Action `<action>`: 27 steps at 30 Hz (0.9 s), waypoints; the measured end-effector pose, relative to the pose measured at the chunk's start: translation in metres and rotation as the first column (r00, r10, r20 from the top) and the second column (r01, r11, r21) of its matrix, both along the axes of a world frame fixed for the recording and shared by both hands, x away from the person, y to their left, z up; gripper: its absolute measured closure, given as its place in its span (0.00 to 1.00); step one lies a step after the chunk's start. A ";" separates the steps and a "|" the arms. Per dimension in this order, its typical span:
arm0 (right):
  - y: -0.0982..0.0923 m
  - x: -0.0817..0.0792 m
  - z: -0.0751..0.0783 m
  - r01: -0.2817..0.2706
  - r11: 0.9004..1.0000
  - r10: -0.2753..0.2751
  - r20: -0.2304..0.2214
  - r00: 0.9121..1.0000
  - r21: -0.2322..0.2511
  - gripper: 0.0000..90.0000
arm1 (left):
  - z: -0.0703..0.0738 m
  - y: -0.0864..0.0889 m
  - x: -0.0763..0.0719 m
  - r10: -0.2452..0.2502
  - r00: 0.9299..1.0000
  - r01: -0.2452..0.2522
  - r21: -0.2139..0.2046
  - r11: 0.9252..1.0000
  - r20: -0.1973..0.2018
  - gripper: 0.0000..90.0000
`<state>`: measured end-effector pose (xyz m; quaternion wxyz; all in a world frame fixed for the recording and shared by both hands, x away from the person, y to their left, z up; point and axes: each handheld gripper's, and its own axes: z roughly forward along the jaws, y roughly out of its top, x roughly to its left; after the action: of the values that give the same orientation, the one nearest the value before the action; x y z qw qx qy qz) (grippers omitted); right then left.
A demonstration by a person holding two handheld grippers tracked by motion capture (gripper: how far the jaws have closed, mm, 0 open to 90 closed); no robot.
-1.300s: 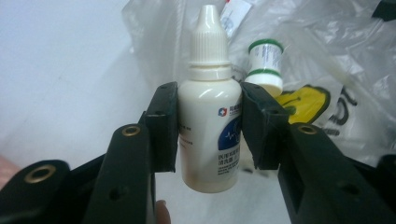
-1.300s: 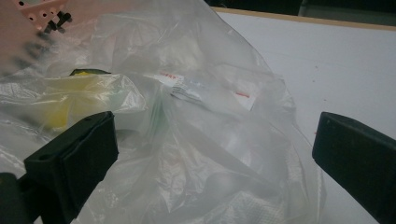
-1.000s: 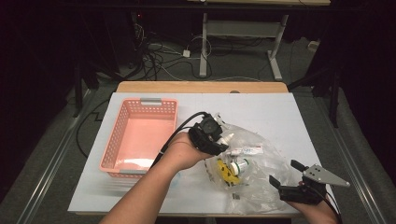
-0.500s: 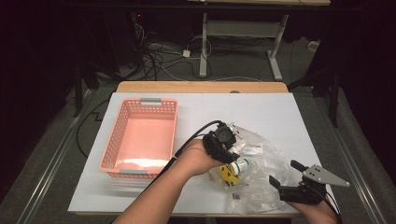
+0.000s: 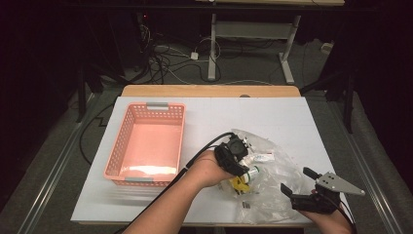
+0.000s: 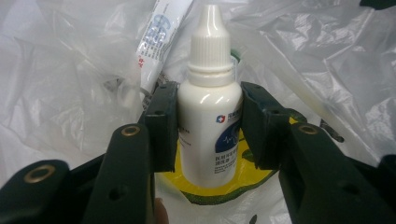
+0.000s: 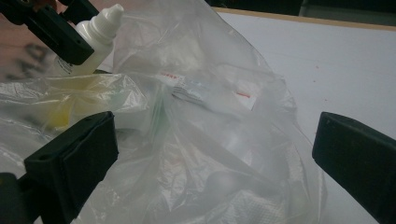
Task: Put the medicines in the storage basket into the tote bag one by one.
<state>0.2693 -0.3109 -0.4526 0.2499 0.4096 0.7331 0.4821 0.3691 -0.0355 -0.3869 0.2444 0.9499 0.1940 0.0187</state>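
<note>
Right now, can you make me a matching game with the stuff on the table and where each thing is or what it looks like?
Things:
1. bottle
2. basket
3. bag
4. right gripper

Places or looks:
A. pink, on the left side of the table
B. clear and crinkly, lying on the white table top
C. white, squeezed between the left gripper's jaws
D. jaws wide apart at the bag's near edge

Right pairs: 1-C, 2-A, 3-B, 4-D
</note>
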 end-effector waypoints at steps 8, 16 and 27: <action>0.000 0.000 0.000 0.001 1.000 -0.001 -0.004 1.000 0.004 0.01 | -0.001 0.003 0.002 0.008 1.000 -0.008 -0.021 1.000 -0.008 0.48; 0.000 0.000 0.000 0.001 1.000 -0.001 -0.001 1.000 0.005 0.01 | 0.012 0.018 0.002 0.038 0.999 -0.037 -0.075 0.997 0.004 0.39; 0.002 -0.002 0.004 -0.003 1.000 0.003 0.008 1.000 0.012 0.01 | 0.016 0.060 0.000 0.112 0.993 -0.105 -0.144 0.984 0.041 0.39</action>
<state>0.2674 -0.3087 -0.4483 0.2496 0.4080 0.7298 0.4885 0.3692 0.0243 -0.3705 0.3145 0.9174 0.2403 0.0416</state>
